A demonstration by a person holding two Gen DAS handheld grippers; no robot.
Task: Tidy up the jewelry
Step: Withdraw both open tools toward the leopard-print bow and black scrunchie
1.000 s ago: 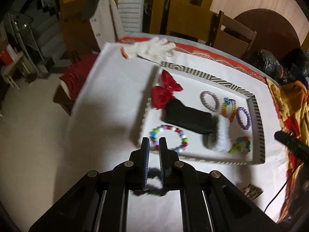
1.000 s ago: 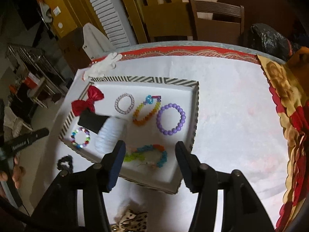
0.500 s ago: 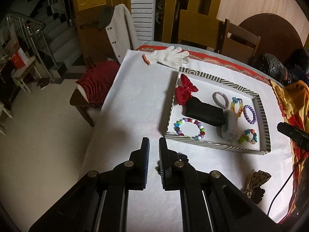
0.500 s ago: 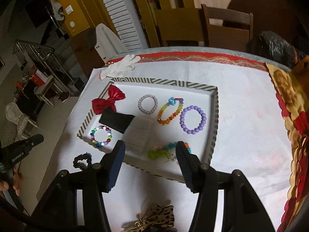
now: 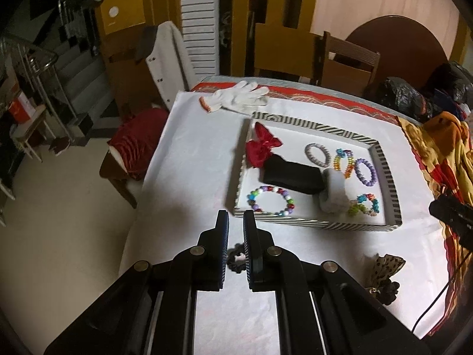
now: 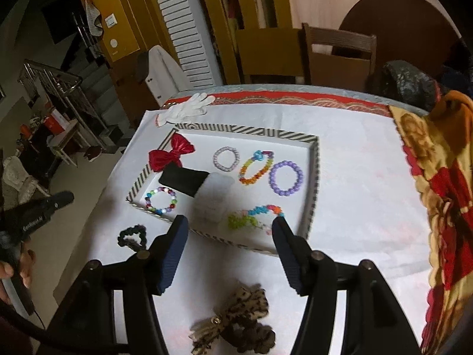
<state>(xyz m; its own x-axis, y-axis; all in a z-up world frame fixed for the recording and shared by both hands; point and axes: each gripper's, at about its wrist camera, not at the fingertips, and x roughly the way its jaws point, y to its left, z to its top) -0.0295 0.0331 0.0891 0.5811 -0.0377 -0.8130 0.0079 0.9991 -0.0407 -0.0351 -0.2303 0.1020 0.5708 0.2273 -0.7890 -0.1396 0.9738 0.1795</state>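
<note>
Left gripper (image 5: 236, 217) fingers sit nearly together with just a thin gap, nothing in them, hanging over the black scrunchie (image 5: 236, 261) on the bench (image 5: 192, 153). Right gripper (image 6: 230, 224) fingers are spread wide and have just been opening, empty too, above the leopard bow (image 6: 236, 310). Beyond both, the striped tray (image 6: 314, 177) runs long axis left-right, with the red bow (image 6: 171, 155) far left, the purple bracelet (image 6: 286, 178) right and the multicolour bracelet (image 6: 161, 200) in its near-left corner.
</note>
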